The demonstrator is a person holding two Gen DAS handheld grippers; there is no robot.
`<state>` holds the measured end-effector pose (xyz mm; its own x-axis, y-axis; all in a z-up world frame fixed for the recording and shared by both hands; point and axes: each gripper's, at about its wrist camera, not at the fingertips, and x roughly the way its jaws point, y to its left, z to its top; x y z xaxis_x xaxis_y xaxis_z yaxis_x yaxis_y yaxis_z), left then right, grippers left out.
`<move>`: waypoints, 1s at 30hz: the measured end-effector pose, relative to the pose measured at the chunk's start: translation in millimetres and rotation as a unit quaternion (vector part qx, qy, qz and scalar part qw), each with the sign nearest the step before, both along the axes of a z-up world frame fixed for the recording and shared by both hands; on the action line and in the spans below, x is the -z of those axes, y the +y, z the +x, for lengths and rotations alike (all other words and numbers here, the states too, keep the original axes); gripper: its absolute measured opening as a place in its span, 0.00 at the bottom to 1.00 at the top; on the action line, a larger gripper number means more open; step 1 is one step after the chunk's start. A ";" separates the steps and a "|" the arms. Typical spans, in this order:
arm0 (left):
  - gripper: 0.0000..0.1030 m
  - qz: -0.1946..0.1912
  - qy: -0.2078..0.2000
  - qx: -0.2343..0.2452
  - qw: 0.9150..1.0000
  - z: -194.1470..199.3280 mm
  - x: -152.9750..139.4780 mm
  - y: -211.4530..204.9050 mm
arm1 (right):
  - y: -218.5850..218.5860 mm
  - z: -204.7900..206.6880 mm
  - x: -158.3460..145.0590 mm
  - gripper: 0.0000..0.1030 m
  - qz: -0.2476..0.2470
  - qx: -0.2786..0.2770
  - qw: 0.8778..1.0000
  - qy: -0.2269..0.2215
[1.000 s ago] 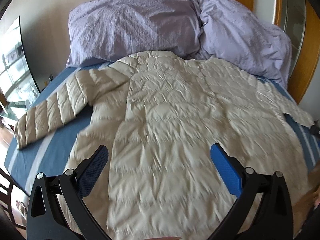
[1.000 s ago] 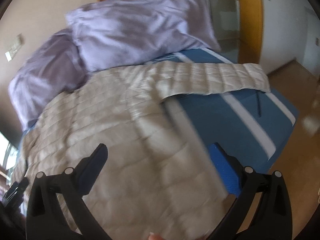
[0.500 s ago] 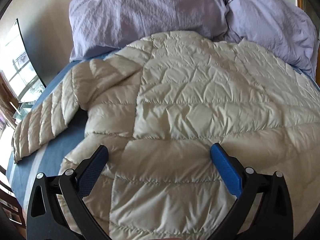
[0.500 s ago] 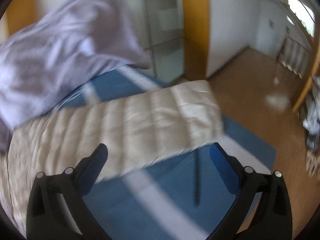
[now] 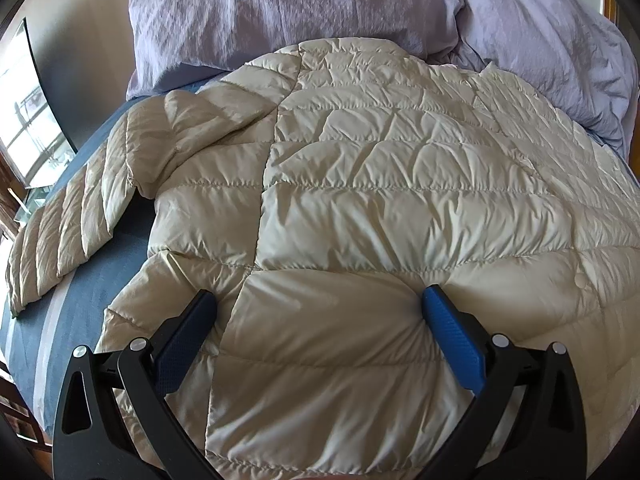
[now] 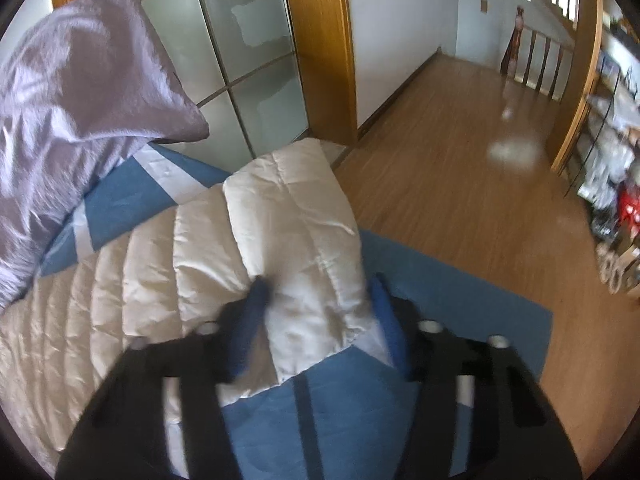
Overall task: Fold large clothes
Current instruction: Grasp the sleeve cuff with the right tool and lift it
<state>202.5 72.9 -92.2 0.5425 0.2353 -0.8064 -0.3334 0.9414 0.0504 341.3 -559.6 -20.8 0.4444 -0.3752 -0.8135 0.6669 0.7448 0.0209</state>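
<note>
Lying spread over the bed (image 5: 92,280), jacket (image 5: 380,184) body bulged between wide-open jaws of left gripper (image 5: 318,308), while sleeve (image 6: 288,236) end sat between right gripper (image 6: 318,292) jaws, just closing onto it.

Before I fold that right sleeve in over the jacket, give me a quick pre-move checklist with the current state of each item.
1. Right gripper astride the sleeve cuff: ok; its jaws have just been closing.
2. Firm pinch on cuff: cannot tell, blurred.
3. Left gripper open, fingers pressed into the jacket body: ok.
4. Jacket body spread flat on the bed: ok.
5. Other sleeve laid out, unfolded: ok.
6. Pillows touching the collar: not ok.
</note>
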 end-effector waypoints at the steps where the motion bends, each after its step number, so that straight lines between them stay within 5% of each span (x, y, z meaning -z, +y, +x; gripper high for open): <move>1: 0.99 -0.002 0.000 0.000 1.000 0.8 0.0 1.1 | 1.8 -0.6 -0.2 0.16 0.007 -0.007 1.000 -0.004; 6: 0.99 -0.003 -0.001 0.000 1.000 0.5 0.1 2.0 | 28.9 9.8 -18.9 0.07 -0.032 -0.024 0.999 -0.010; 12: 0.99 -0.011 -0.001 0.000 1.000 0.6 0.8 2.6 | 111.1 34.4 -60.5 0.07 -0.084 -0.120 0.988 -0.051; 18: 0.99 -0.014 -0.002 0.000 1.000 0.6 1.3 3.4 | 231.8 59.7 -72.0 0.07 -0.079 -0.254 0.962 -0.062; 30: 0.99 -0.015 -0.002 0.000 1.000 0.4 1.4 3.6 | 442.8 67.9 -19.7 0.07 -0.001 -0.448 0.894 0.003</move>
